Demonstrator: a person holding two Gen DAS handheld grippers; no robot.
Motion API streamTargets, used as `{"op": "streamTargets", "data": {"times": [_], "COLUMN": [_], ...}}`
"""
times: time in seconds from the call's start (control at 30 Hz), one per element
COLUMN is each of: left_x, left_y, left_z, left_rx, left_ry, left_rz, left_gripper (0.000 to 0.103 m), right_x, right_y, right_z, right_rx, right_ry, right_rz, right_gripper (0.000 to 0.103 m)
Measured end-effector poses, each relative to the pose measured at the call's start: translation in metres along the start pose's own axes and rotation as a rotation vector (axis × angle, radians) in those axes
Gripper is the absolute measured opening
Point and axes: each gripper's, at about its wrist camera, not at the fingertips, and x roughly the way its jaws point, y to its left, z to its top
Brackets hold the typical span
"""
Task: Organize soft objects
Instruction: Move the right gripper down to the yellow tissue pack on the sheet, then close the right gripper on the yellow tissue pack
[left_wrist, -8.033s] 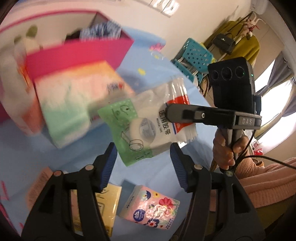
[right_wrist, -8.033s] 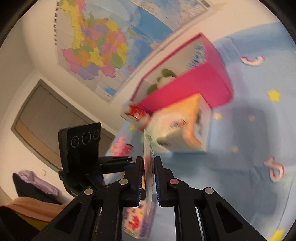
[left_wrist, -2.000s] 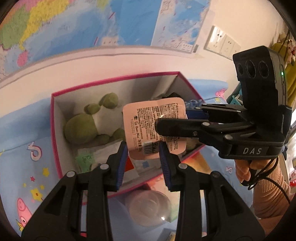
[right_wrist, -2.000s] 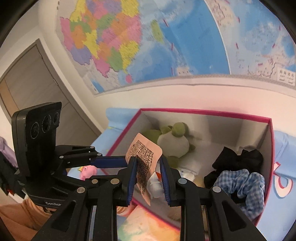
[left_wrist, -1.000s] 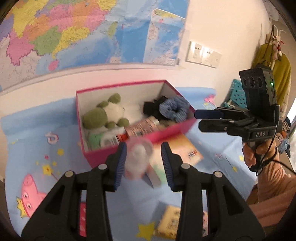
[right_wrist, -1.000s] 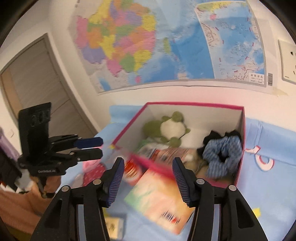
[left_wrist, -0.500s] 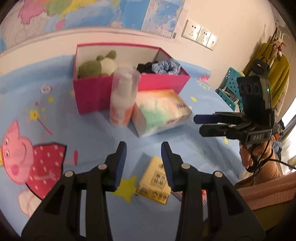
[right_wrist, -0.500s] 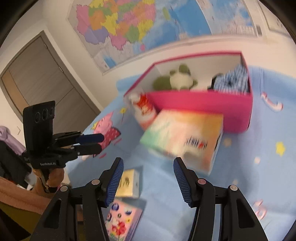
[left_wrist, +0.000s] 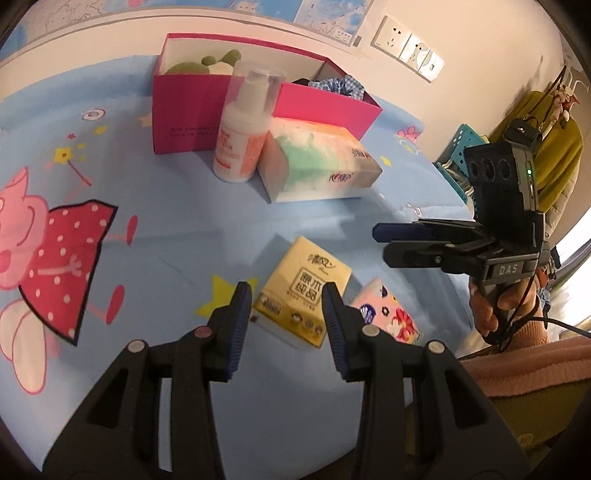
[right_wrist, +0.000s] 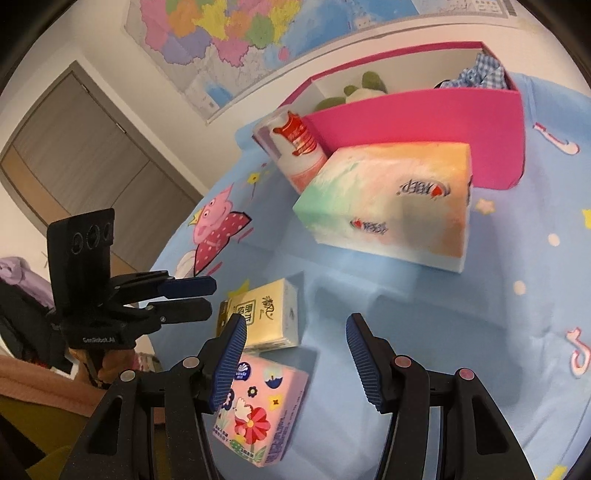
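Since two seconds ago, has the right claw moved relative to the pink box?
Yes. The right claw has pulled back from over the pink box and come down; it now hangs empty over the sheet near the floral tissue pack.

Left gripper (left_wrist: 286, 306) low in frame, jaws parted and empty. Right gripper (right_wrist: 295, 343) at bottom centre, jaws parted wider, empty. Hand (left_wrist: 496, 304) at right edge gripping handle.

two tissue packs (right_wrist: 264, 319), one tissue box (right_wrist: 391, 206), one bottle (left_wrist: 245, 127), one pink box (left_wrist: 192, 110).
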Motion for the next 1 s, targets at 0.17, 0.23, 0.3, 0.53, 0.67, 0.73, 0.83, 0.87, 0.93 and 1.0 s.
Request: {"op": "streamTargets", "data": {"times": [0.17,0.23,0.3,0.53,0.67,0.73,0.83,0.87,0.93,1.0], "left_x": [-0.002,-0.002,-0.002,0.002,0.007,0.009,0.012,0.012,0.013,0.014], "left_y": [-0.002,-0.002,-0.001,-0.001,-0.001,-0.003,-0.002,-0.002,-0.001,0.000], "left_z": [-0.007,-0.009,-0.013,-0.021,-0.023,-0.023,-0.022,-0.022,-0.021,-0.021], "left_rx": [-0.002,-0.004,-0.009,-0.023,-0.027,-0.032,-0.033,-0.035,-0.039,-0.040], "left_ry": [0.010,0.014,0.021,0.049,0.065,0.068,0.072,0.071,0.072,0.074], "left_rz": [-0.002,-0.002,-0.006,-0.039,-0.056,-0.063,-0.064,-0.068,-0.072,-0.071], "left_gripper": [0.041,0.041,0.041,0.041,0.041,0.041,0.041,0.041,0.041,0.041], "right_x": [0.009,0.012,0.015,0.023,0.026,0.029,0.033,0.036,0.040,0.042], "right_y": [0.005,0.006,0.009,0.008,0.008,0.008,0.008,0.008,0.009,0.009], "right_z": [0.002,0.005,0.005,0.005,0.005,0.005,0.006,0.006,0.006,0.005], "right_rx": [-0.006,-0.009,-0.012,-0.005,-0.006,-0.004,-0.005,-0.004,-0.003,-0.002], "right_ry": [0.009,0.010,0.013,0.021,0.029,0.035,0.044,0.049,0.056,0.061], "right_rz": [0.019,0.022,0.028,0.039,0.043,0.044,0.048,0.049,0.052,0.052], "right_gripper": [0.057,0.057,0.057,0.057,0.057,0.057,0.057,0.057,0.057,0.055]}}
